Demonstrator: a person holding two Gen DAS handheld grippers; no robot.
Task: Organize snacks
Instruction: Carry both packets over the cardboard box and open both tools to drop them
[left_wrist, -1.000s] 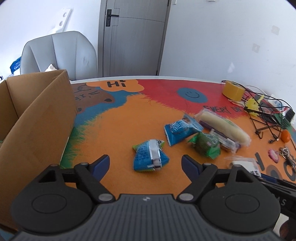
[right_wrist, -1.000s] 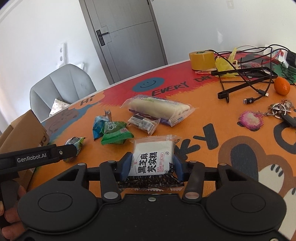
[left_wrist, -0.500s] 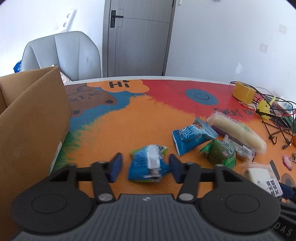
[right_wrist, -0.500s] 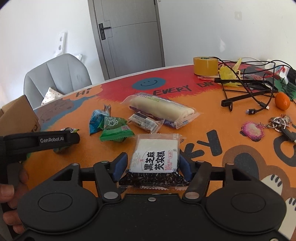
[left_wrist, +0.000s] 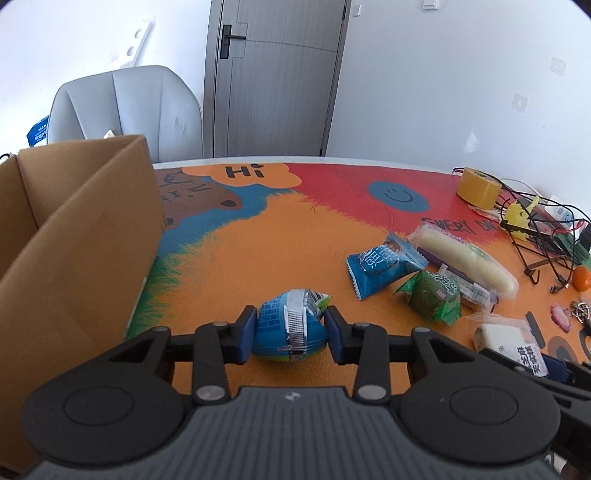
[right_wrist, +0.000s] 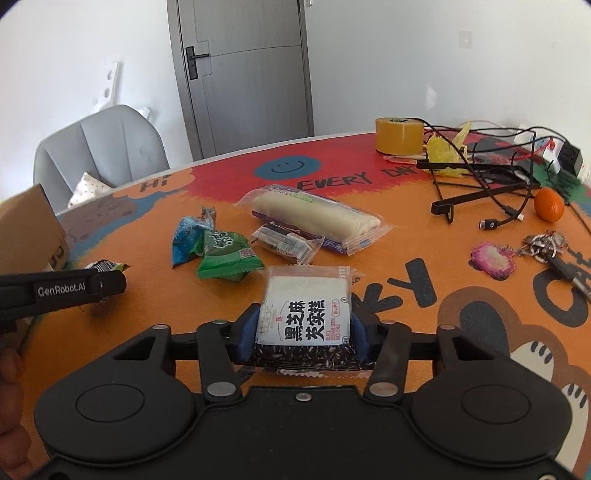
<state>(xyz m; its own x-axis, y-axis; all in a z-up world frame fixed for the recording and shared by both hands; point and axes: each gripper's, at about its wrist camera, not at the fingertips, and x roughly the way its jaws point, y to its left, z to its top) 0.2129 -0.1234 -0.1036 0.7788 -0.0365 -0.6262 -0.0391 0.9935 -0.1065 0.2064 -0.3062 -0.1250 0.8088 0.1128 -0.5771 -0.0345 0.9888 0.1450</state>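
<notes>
My left gripper (left_wrist: 290, 328) is shut on a blue and silver snack packet (left_wrist: 291, 325) low over the table. My right gripper (right_wrist: 302, 332) is shut on a white and black sesame cake packet (right_wrist: 304, 314), which also shows in the left wrist view (left_wrist: 506, 339). An open cardboard box (left_wrist: 74, 236) stands to the left. On the table lie a blue packet (left_wrist: 380, 266), a green packet (left_wrist: 432, 295), a long white cake roll (left_wrist: 465, 254) and a small clear packet (right_wrist: 284, 240).
The table has a colourful mat (left_wrist: 258, 236). At the right are a yellow tape roll (right_wrist: 399, 134), black cables and a wire stand (right_wrist: 480, 184), an orange fruit (right_wrist: 548, 205), keys (right_wrist: 543, 245) and a pink charm (right_wrist: 493, 258). A grey chair (left_wrist: 129, 107) stands behind the box.
My left gripper moved forward and closed on the blue and silver packet. My right gripper tightened on the sesame cake packet and lifted it slightly.
</notes>
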